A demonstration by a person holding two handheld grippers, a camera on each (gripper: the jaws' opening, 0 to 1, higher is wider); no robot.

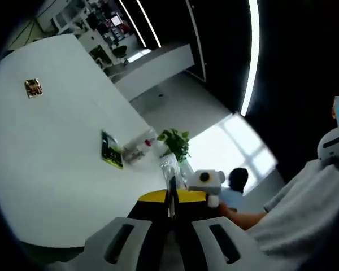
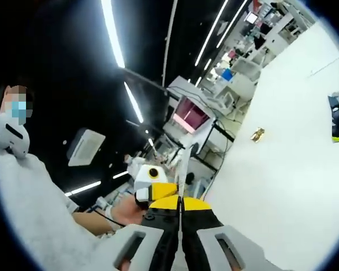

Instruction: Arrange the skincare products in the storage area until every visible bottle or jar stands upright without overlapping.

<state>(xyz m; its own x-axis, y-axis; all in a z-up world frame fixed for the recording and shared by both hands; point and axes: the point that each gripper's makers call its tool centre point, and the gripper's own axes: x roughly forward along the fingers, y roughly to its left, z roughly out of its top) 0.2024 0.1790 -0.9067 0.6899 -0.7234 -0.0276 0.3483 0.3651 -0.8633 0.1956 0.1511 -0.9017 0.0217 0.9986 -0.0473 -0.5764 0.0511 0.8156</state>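
Left gripper view: products point(image 1: 137, 148) near table point(image 1: 51, 169) edge.

White worktop point(image 1: 56, 164) seen tilted. Resting on it: green-black packet point(image 1: 110, 150), clear bottles point(image 1: 138, 148) just beside it, small gold item point(image 1: 33, 87) well apart, potted plant point(image 1: 176, 143) near edge.

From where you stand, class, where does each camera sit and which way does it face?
Left gripper view: rides the left claw, faces across the white table toward the green packet and bottles; grey sleeve at right.
Right gripper view: rides the right claw, faces along the table edge toward ceiling lights; grey sleeve, hand at left.
Shared: table, packet, small gold item.
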